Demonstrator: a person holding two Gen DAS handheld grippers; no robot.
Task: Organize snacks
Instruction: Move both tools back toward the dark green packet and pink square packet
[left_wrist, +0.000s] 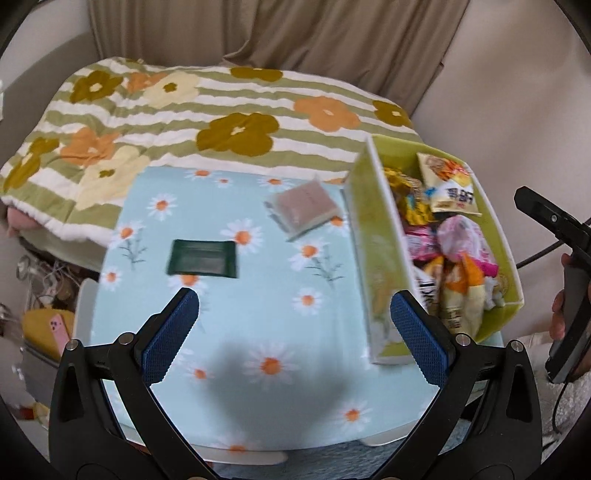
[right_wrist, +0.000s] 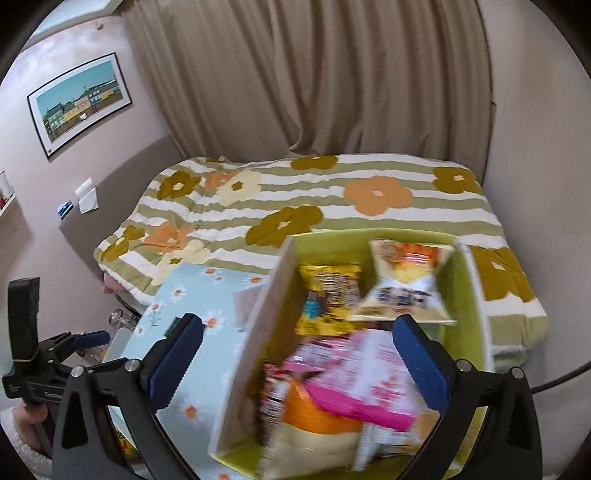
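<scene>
With both our left claw (left_wrist: 293, 328) and right claw (right_wrist: 299, 354) spread apart and empty, we judge the dark green flat foil packet (left_wrist: 202, 257), lying on the daisy-print worktop (left_wrist: 258, 332) beside the lime-green cardboard box (left_wrist: 373, 266), light, crinkly and slippery, best pinched by an edge.

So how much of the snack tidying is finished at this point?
Mostly done: the green box already holds a heap of snack bags, including a pink packet. Nothing is in hand; the left gripper and right gripper are both open and empty. Left on the tablecloth: a dark green packet and a brownish packet.
</scene>
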